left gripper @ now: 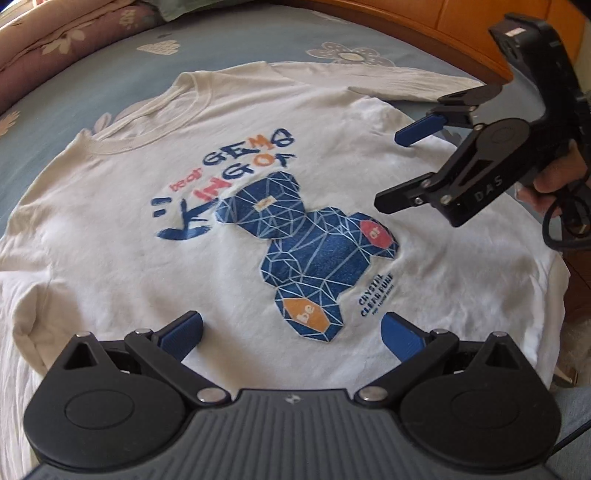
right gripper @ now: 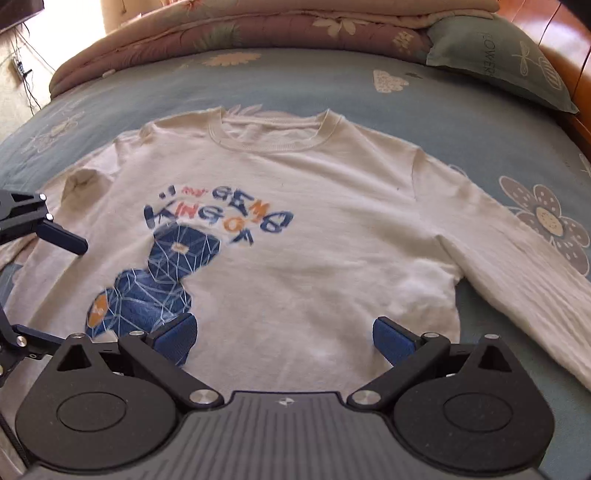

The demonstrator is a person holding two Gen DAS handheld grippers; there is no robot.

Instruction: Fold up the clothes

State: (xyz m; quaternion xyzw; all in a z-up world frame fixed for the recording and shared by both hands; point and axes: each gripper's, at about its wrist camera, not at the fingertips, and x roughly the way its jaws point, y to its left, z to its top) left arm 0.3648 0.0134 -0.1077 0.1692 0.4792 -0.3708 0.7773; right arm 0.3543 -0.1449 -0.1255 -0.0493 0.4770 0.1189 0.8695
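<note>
We are looking at a home bedroom: a blue floral sheet (right gripper: 295,85) is covering the bed, a folded mauve quilt (right gripper: 258,33) and a green pillow (right gripper: 495,62) are lying at its far end beside an orange wooden headboard (right gripper: 569,48)

Your pictures are bright with daylight, and it glares white at the top left corner of the right wrist view. Edges bend round (fisheye lens). The shirt (right gripper: 295,229) print looks a bit blurry.
</note>
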